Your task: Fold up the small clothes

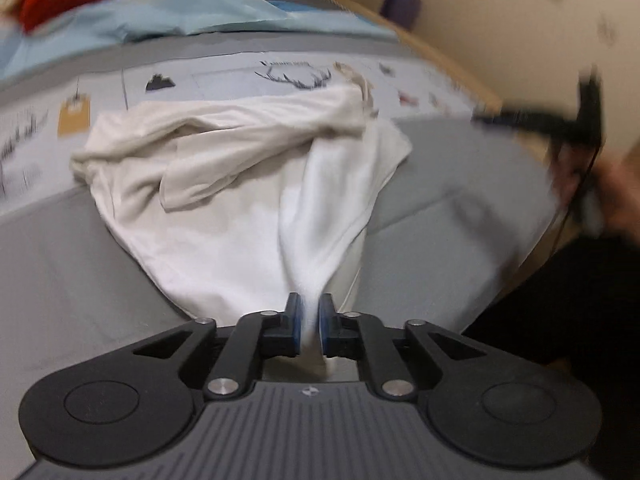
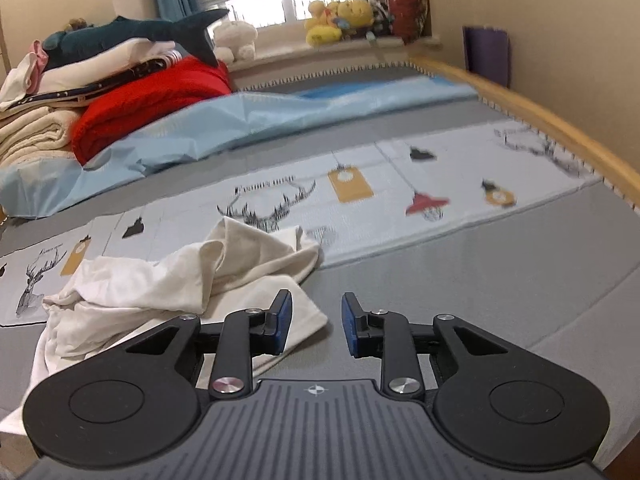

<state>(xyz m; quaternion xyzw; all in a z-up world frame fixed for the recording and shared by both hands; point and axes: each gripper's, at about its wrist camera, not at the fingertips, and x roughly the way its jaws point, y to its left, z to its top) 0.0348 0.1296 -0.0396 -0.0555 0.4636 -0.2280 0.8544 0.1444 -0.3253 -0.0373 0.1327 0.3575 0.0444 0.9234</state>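
- Cream-white garment [image 1: 224,168], crumpled, lies on a grey bed [image 1: 64,272] near its front edge, partly over a printed cover [image 2: 440,168] with stags, lanterns and tags.
- Left tongs [image 1: 309,320] are clamped on a bunched corner of the garment, the cloth stretching taut from the pads toward the pile.
- Right tongs [image 2: 316,324] stand apart and hold nothing; they hover just beside a loose near corner of the cloth. From the left camera the right tool is only a dark blur.
- Risk, as I judge it: the grip pinches a gathered wad, not a single edge, so pulling could drag the whole heap instead of spreading it, or hidden layers could slip free.
- Risk: the garment could slide off the bed's near edge.
- Writing: faint lettering above the stag print is too blurred to read. No brand is legible; the tools show only a small round emblem.
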